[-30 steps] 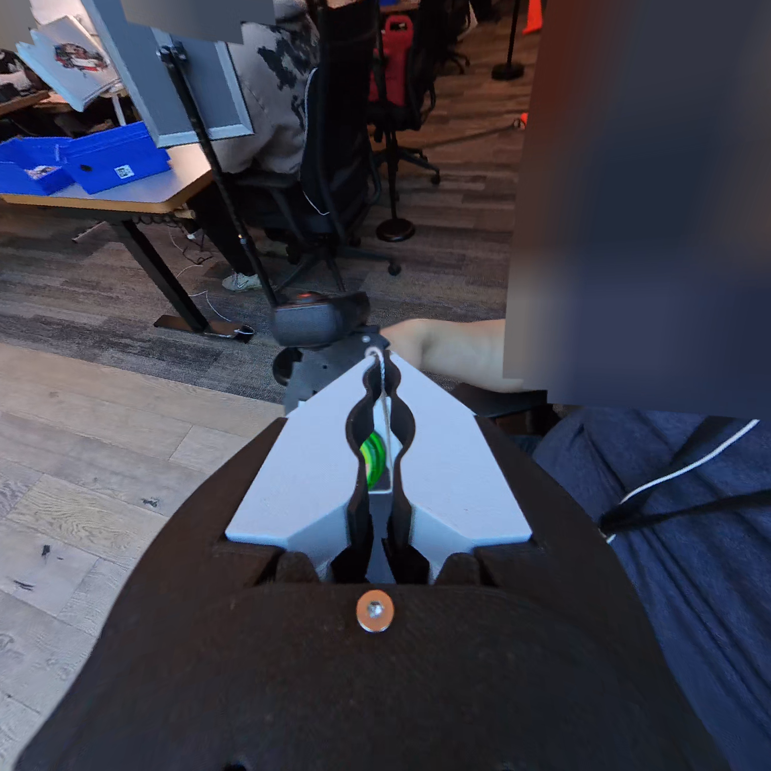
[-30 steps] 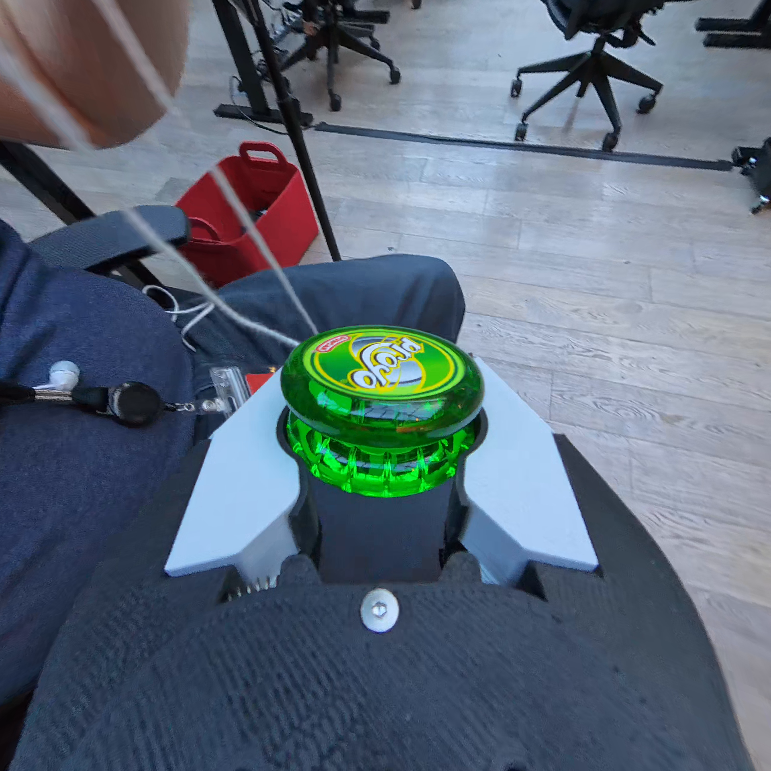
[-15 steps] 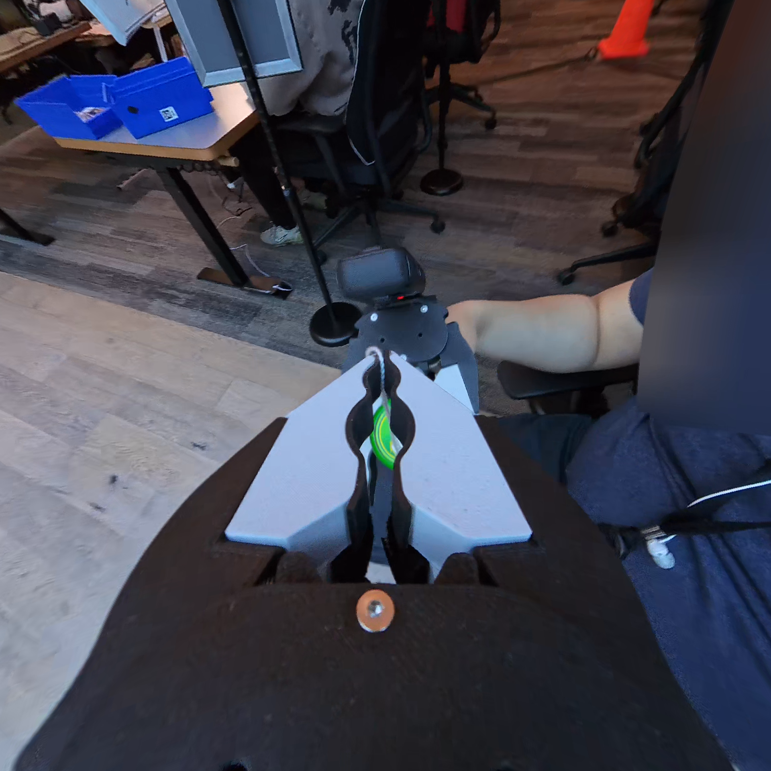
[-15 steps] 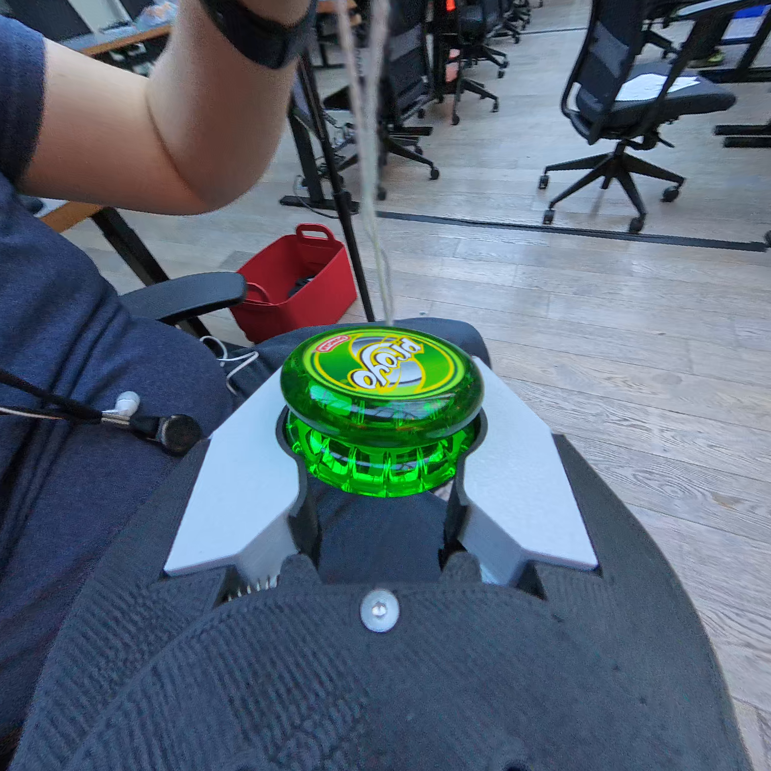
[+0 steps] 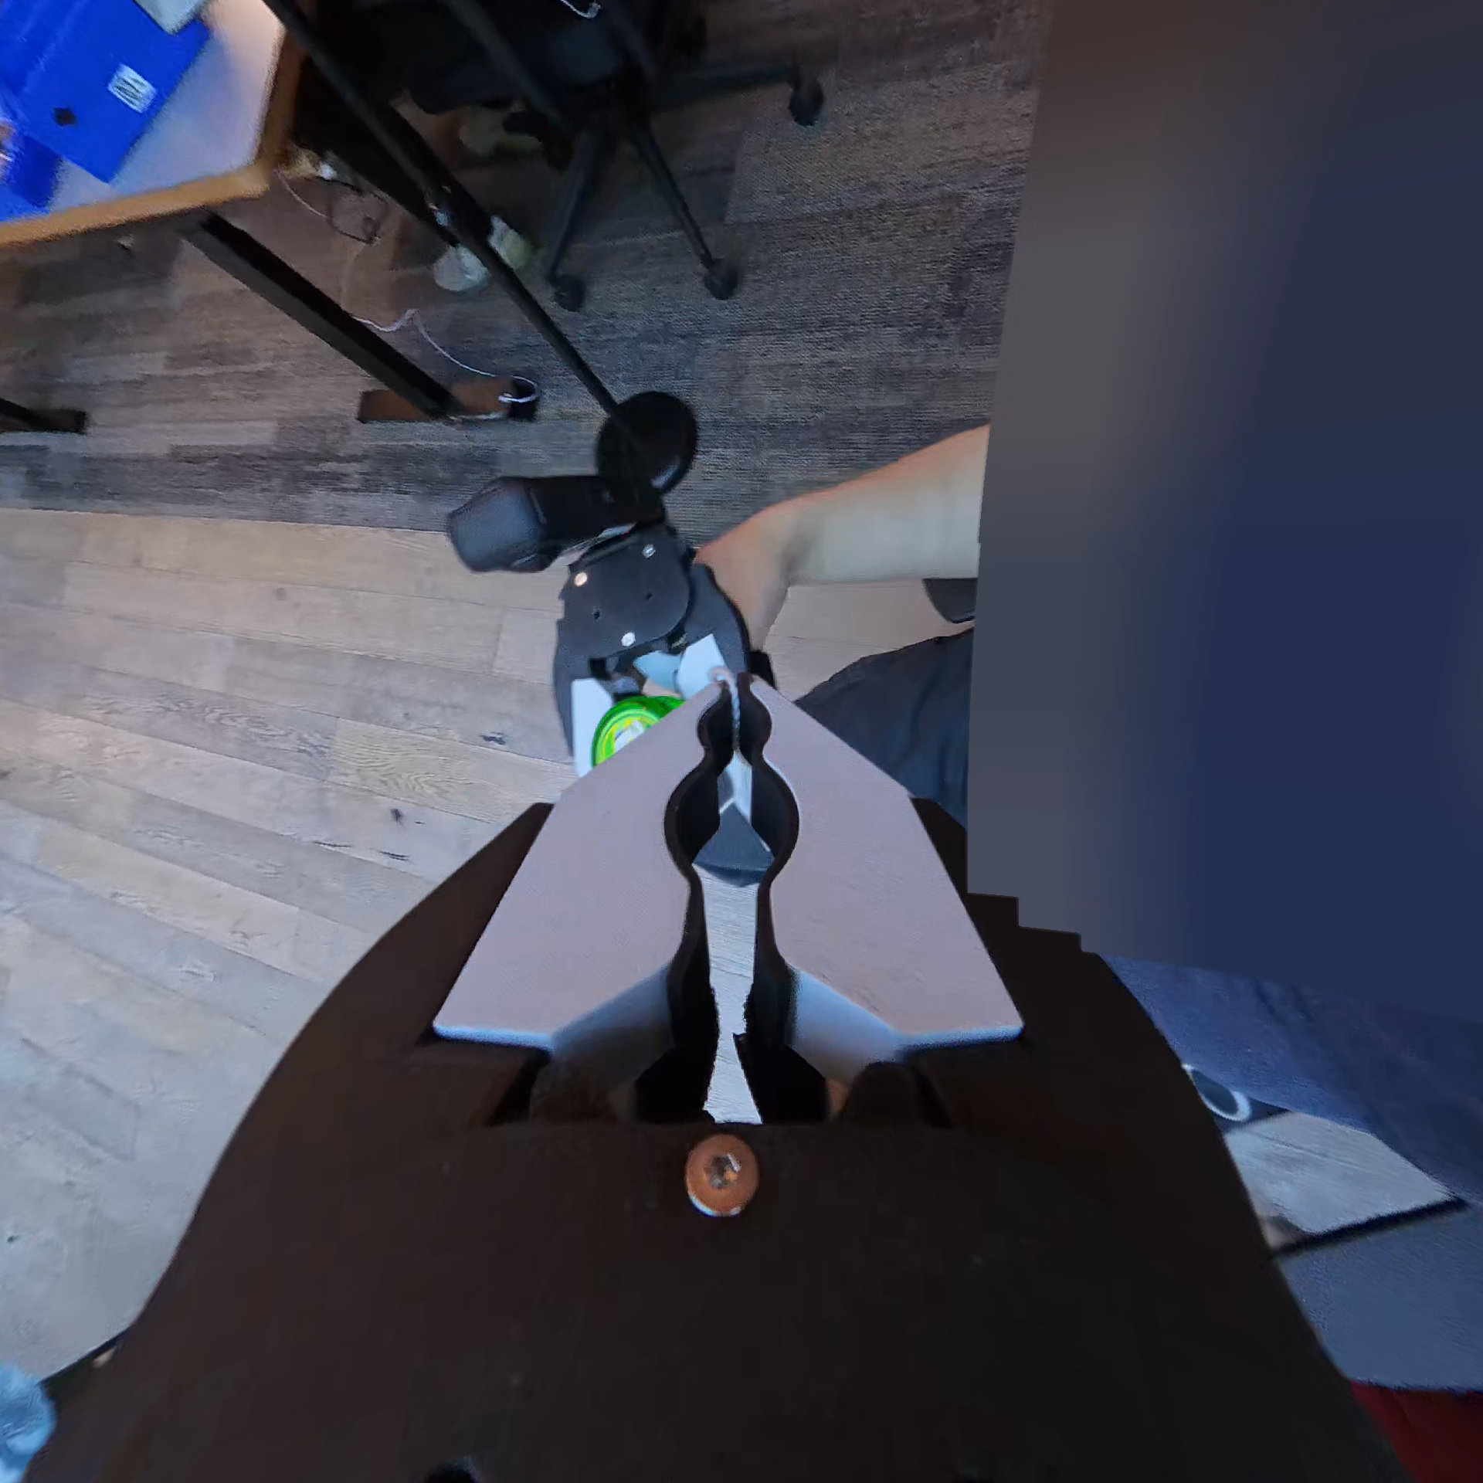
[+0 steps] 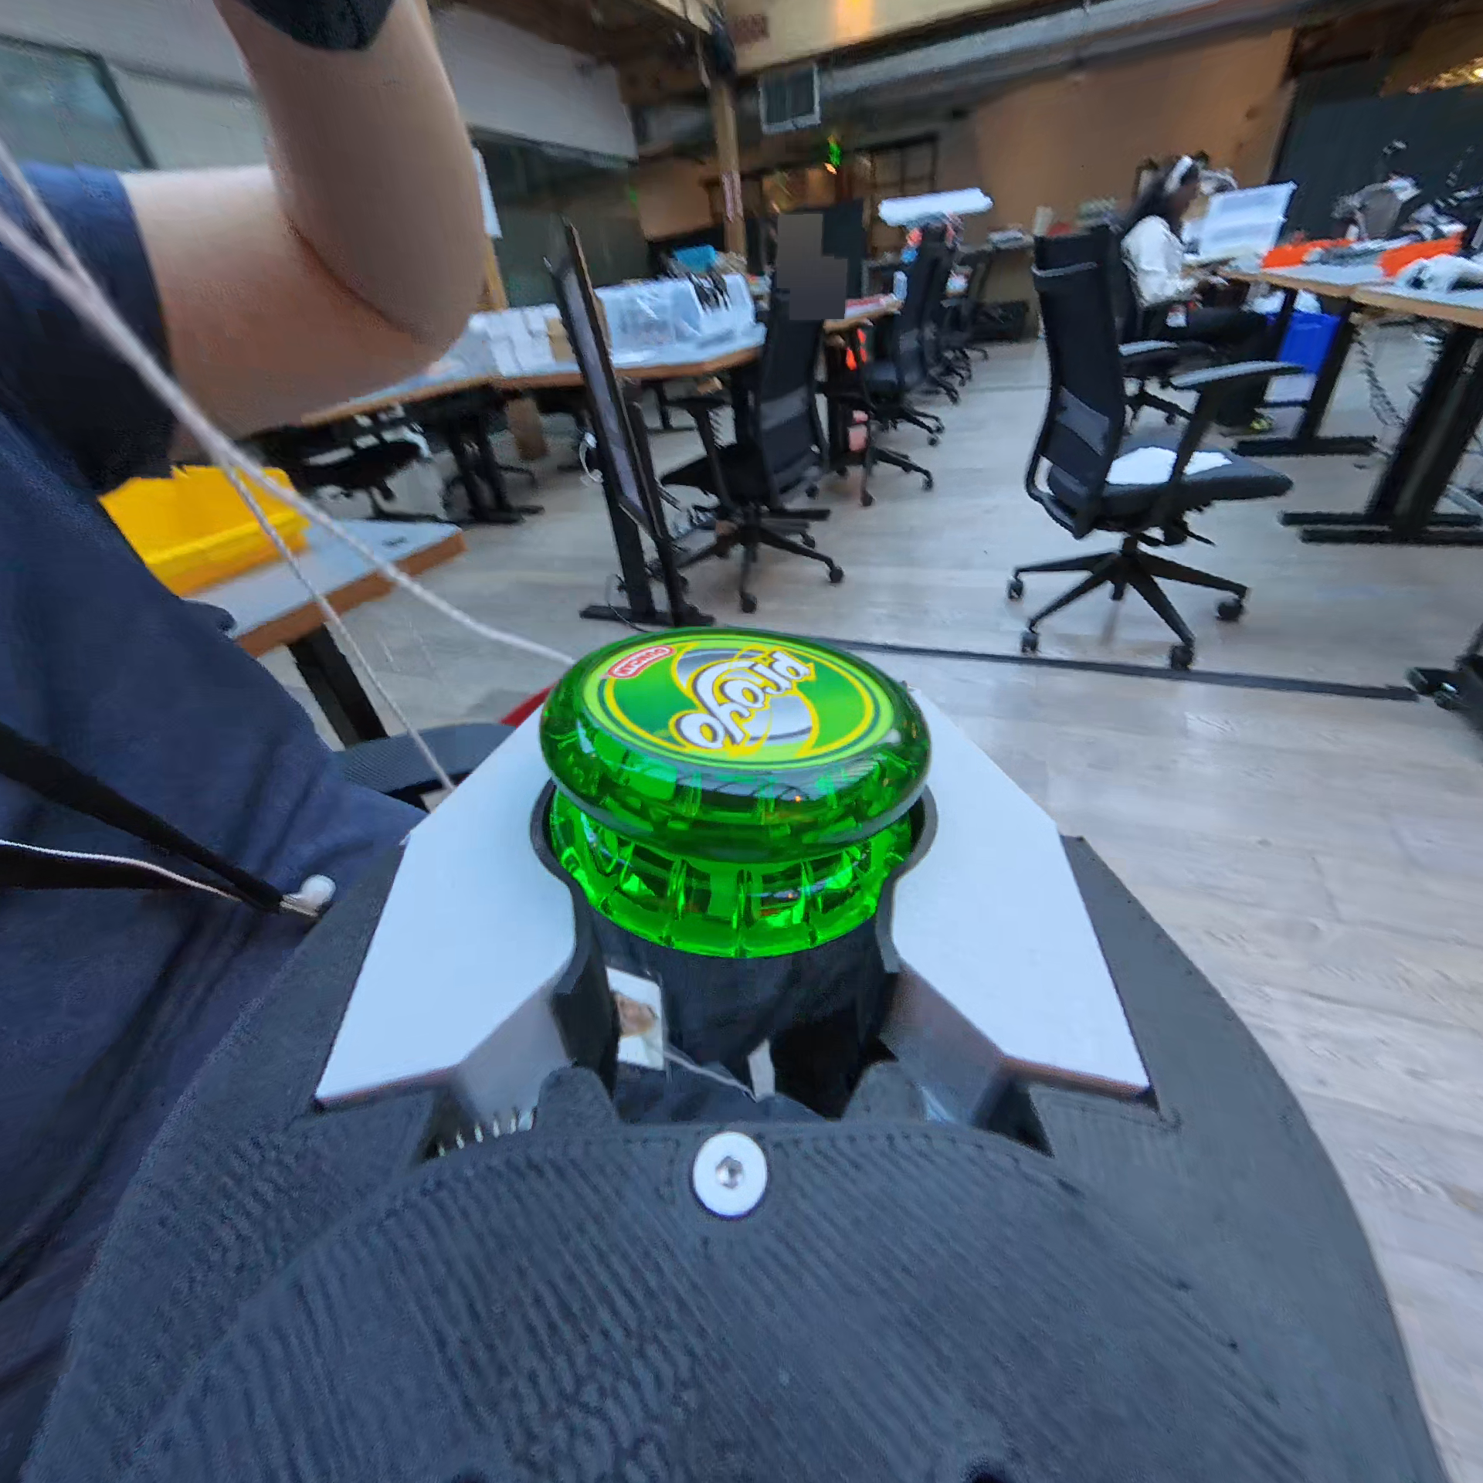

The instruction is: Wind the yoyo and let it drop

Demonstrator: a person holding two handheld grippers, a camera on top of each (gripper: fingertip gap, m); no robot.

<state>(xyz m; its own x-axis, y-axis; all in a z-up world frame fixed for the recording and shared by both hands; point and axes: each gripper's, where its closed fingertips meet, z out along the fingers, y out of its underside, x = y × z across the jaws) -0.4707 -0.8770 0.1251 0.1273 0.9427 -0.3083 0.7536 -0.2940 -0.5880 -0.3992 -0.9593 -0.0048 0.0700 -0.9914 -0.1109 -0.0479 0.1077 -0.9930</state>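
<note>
A clear green yoyo (image 6: 734, 790) with a yellow-green label lies flat between the fingers of my right gripper (image 6: 734, 810), which is shut on its lower half. A white string (image 6: 265, 513) runs from the yoyo up and to the left past the person's arm. My left gripper (image 5: 732, 692) is shut on the string (image 5: 730, 710), pinched at the fingertips. In the left wrist view the right gripper (image 5: 634, 634) and the yoyo (image 5: 630, 726) show just beyond and left of my left fingertips.
The person's bare forearm (image 6: 321, 241) and dark blue shirt (image 6: 120, 682) fill the left of the right wrist view. Office chairs (image 6: 1139, 465), desks, a yellow bin (image 6: 201, 522) and a black stand (image 6: 618, 449) are around. A desk with blue bins (image 5: 88, 88) stands far left. There is about 15 cm between the tips of the two grippers.
My right gripper has tilted up with the yoyo, from facing the floor to facing the room. My left gripper has tipped downward over the right gripper. The string has swung to the left.
</note>
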